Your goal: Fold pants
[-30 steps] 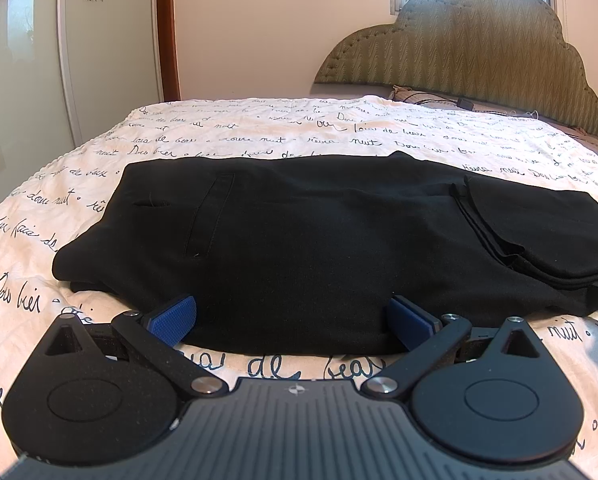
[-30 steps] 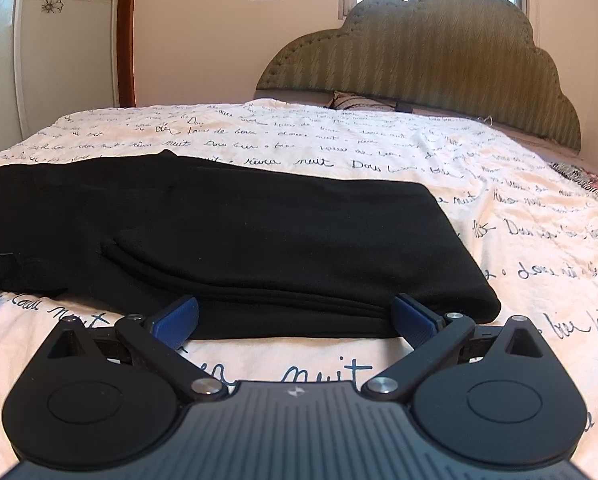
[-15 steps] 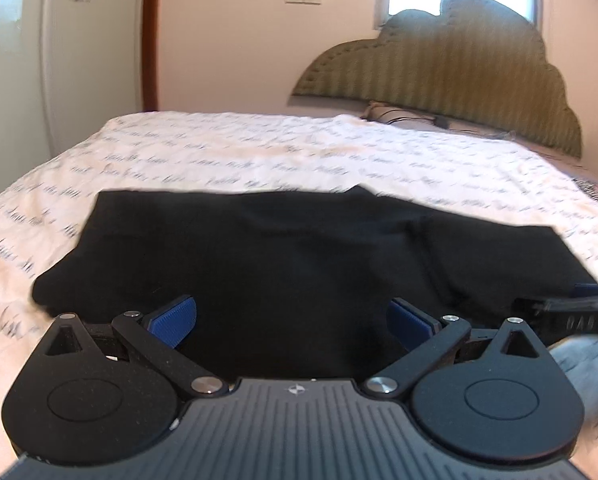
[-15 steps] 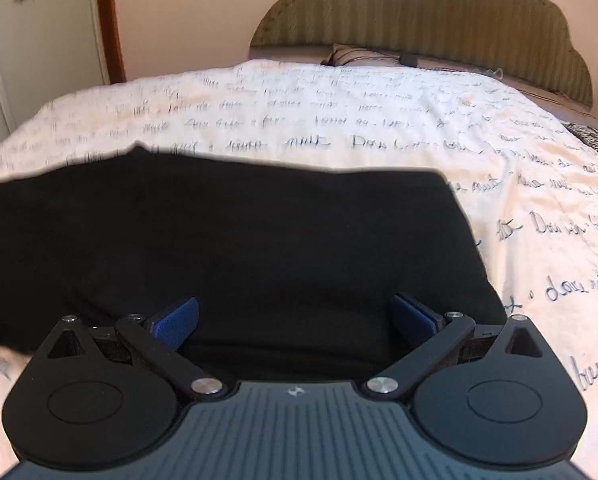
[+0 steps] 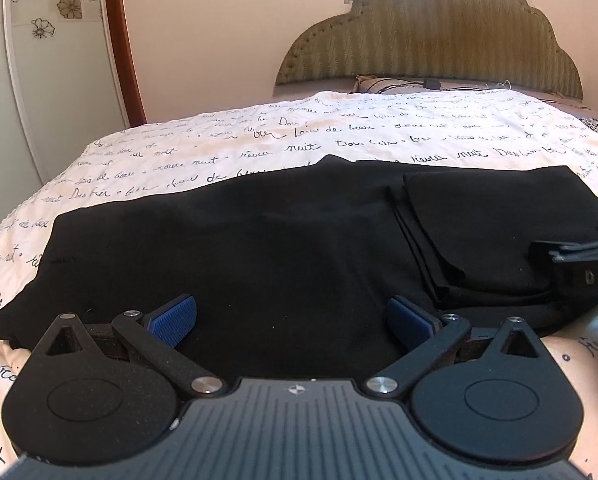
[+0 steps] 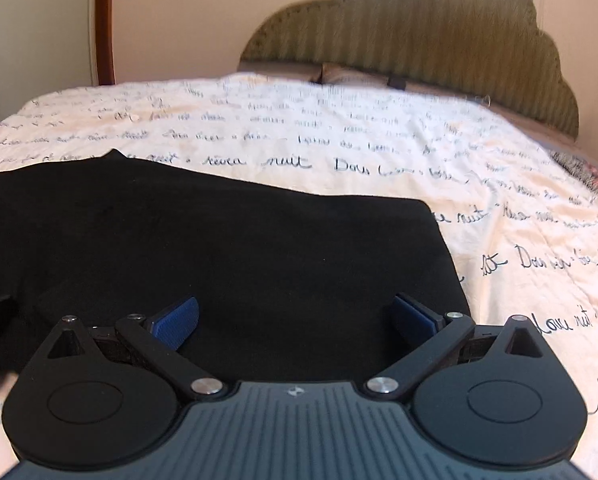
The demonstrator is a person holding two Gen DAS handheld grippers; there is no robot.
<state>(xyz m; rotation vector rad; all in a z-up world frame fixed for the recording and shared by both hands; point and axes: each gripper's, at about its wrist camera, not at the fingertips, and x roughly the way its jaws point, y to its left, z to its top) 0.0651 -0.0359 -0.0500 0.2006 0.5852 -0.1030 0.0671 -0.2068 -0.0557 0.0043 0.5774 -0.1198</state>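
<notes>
Both grippers have come forward over the near edge of the black pants point(image 5: 259, 248) since a second ago, so the dark cloth now fills the space between their blue pads. Those pants lie flat across the script-printed bedspread point(image 5: 339, 136), folded lengthwise into a long band, with the leg end doubled back on the right into a stacked layer whose edges show as thin parallel lines. The left gripper point(image 5: 293, 316) is spread wide and grips nothing; the right gripper point(image 6: 295, 316) is likewise wide apart and empty, though its view is blurred, so whether its pads touch the fabric is hard to say. Behind stands a padded green headboard point(image 5: 431, 32).
</notes>
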